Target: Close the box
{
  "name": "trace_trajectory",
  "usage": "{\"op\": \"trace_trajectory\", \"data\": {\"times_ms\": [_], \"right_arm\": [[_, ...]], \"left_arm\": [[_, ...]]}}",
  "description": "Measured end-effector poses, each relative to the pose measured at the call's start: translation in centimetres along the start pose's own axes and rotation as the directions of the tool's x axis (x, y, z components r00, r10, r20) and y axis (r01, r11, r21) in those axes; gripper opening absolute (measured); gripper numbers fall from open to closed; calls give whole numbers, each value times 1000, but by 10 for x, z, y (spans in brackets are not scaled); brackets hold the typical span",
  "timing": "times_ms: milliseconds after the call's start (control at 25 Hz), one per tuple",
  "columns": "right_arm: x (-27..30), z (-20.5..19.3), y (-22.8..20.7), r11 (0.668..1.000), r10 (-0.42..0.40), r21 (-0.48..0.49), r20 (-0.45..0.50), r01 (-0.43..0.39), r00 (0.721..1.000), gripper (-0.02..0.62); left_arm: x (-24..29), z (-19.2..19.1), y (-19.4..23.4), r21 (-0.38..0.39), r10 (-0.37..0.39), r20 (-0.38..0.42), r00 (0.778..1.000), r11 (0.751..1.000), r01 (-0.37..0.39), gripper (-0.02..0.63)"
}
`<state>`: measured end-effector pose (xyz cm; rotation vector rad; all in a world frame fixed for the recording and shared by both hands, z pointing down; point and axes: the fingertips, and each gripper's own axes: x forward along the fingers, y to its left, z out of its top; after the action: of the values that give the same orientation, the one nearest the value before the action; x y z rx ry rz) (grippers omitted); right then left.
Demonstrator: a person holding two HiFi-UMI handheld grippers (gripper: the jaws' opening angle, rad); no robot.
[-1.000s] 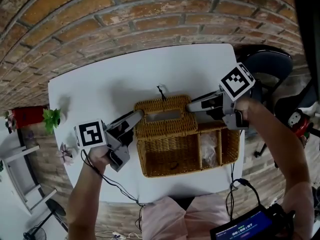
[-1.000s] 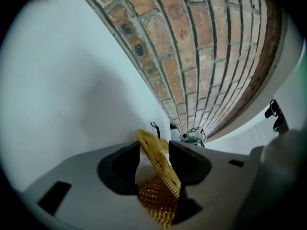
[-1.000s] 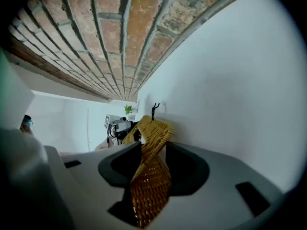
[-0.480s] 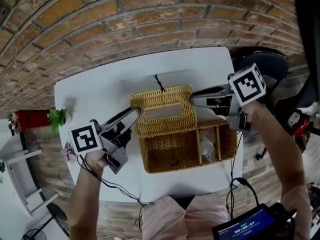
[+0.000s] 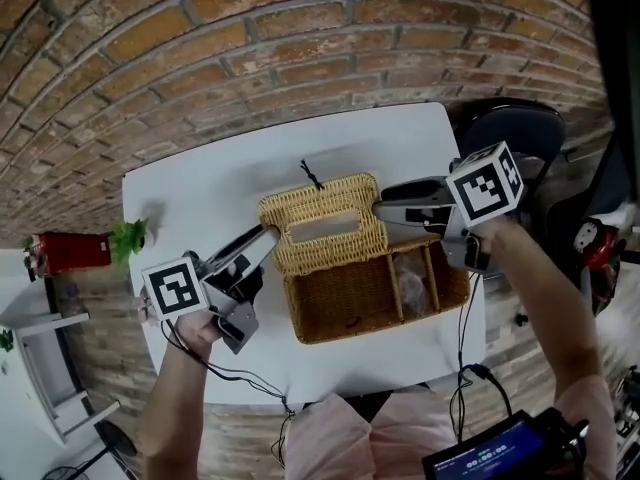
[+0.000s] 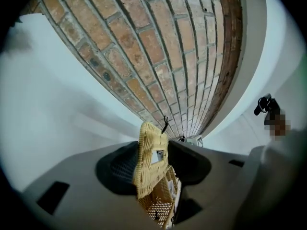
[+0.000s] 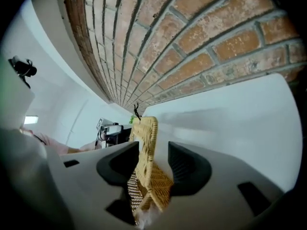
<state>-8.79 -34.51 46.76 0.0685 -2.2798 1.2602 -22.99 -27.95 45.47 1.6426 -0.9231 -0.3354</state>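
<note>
1. Wicker box (image 5: 370,303) on white table (image 5: 200,183), roughly mid-table, brick wall (image 5: 250,48) behind.
2. Open on top: near part w/ dividers in plain sight from head view, sth pale & crumpled (image 5: 410,288) in a middle compartment, can't tell what.
3. Lid (image 5: 322,223) up at a slant over box's far side. Rectangular slot in its middle, small black loop (image 5: 312,175) at its far edge.
4. L gripper (image 5: 265,236) at lid's left end, reaching in from the person's left. R gripper (image 5: 380,211) at lid's right end, reaching in from the person's right. Lid betw. the two, both tips at its side edges, above the box body.
5. Left gripper view: L gripper (image 6: 152,150) pinching lid (image 6: 146,176), wicker edge filling the space betw. both jaws, touching each. Open box just below and beyond.
6. Right gripper view: R gripper (image 7: 153,147) just been opening, jaws now spread. Lid (image 7: 147,133) standing edge-on betw. them, up against the jaw at view's left, clear gap to the other. Not squeezed.
7. Off the table: small green plant (image 5: 128,236) beyond the left side, dark chair (image 5: 510,128) beyond the right corner.
</note>
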Motion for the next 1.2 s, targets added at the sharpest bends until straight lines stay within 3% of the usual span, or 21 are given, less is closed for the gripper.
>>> {"op": "trace_trajectory", "data": {"times_ms": [80, 240, 400, 520, 960, 1120, 1200], "right_arm": [[6, 1, 2, 999, 33, 25, 30, -34, 999, 204], [5, 17, 10, 998, 69, -19, 91, -68, 993, 191], [-5, 26, 26, 993, 99, -83, 142, -87, 985, 93], [-12, 26, 37, 987, 113, -128, 164, -92, 980, 58], [-26, 1, 78, 960, 89, -277, 161, -41, 983, 80], [-27, -13, 93, 934, 53, -357, 163, 9, 985, 87], [-27, -21, 100, 917, 40, -397, 166, 30, 985, 91]], "left_arm": [[-1, 0, -2, 3, 0, 8, 1000, 1000, 0, 193], [-2, 1, -9, 17, -13, 12, 1000, 1000, 12, 193], [-7, -1, -14, 25, -28, 21, 999, 999, 27, 193], [-13, -3, -20, 34, -47, 28, 998, 998, 46, 193], [-37, -27, -39, 88, -71, 21, 997, 994, 69, 193], [-48, -35, -50, 182, -79, 13, 997, 980, 75, 193], [-55, -45, -51, 188, -77, 3, 997, 979, 75, 193]]}}
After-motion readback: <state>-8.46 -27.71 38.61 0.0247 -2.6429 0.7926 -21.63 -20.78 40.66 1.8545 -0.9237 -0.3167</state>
